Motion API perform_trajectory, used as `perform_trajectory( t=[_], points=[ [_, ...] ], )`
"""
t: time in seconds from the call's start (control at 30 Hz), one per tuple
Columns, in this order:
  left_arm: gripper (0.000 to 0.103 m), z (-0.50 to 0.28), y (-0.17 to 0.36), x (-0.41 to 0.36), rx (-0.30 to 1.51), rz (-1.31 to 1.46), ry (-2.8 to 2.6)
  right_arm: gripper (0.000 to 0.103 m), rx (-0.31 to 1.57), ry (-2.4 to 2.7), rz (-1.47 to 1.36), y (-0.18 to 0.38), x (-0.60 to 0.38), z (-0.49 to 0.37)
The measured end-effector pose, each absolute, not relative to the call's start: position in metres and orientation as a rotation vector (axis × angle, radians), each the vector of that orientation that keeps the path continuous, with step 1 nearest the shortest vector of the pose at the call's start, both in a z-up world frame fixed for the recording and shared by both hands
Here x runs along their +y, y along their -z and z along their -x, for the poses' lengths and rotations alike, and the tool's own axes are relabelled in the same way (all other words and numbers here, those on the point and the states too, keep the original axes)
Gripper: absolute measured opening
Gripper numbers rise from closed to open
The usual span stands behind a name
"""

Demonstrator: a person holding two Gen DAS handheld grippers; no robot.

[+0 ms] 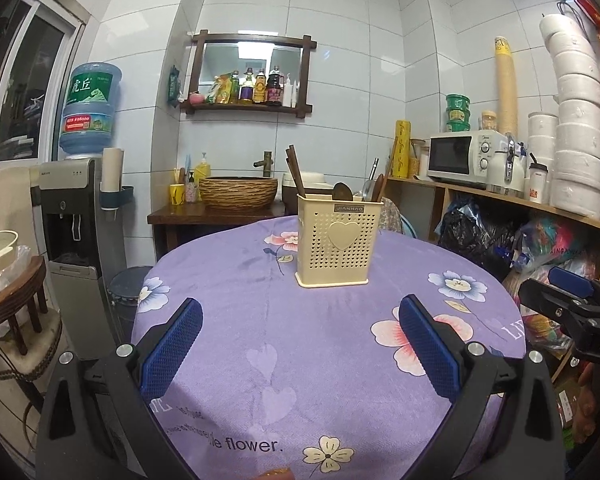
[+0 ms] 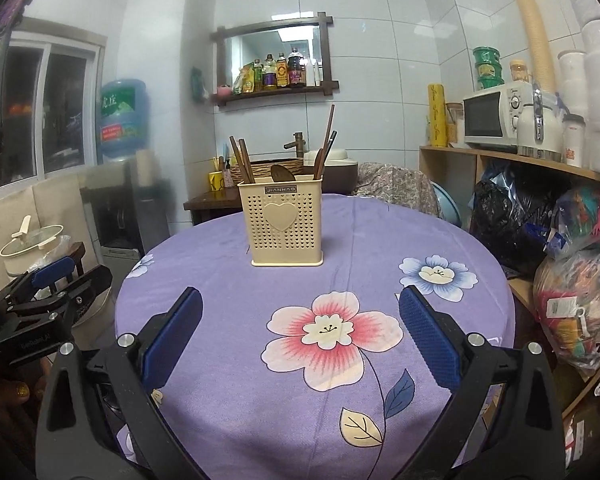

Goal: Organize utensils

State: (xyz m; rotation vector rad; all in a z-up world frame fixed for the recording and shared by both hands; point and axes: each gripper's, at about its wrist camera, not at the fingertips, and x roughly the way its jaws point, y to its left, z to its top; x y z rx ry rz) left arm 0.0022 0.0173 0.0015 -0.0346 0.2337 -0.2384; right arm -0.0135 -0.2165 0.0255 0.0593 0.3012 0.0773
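A cream perforated utensil holder [image 1: 337,242] [image 2: 285,222] with a heart on its front stands upright on the far half of the round table. Wooden chopsticks [image 1: 295,176] [image 2: 242,161], a wooden spoon [image 1: 342,191] [image 2: 282,173] and a metal utensil [image 1: 370,184] stick out of its top. My left gripper [image 1: 300,322] is open above the near part of the table, nothing between its blue pads. My right gripper [image 2: 300,312] is open too, also empty, and shows at the right edge of the left wrist view [image 1: 572,300]. The left gripper appears at the left of the right wrist view [image 2: 52,284].
The table wears a purple flowered cloth [image 1: 300,360] [image 2: 340,240]. Behind it stand a wooden washstand with a woven basin [image 1: 238,192], a water dispenser [image 1: 78,216] at left, and shelves with a microwave [image 1: 462,156] and stuffed bags [image 2: 580,280] at right. A pot [image 2: 32,246] sits low left.
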Motion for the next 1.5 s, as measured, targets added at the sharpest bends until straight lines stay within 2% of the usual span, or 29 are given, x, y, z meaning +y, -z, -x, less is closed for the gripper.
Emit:
perform_trajectory(
  t=[1.5],
  points=[
    [0.098, -0.0023, 0.0003, 0.0174, 0.251, 0.011, 0.226, 0.097, 0.331, -0.079, -0.055, -0.0221, -0.2123, 0.0108]
  ],
)
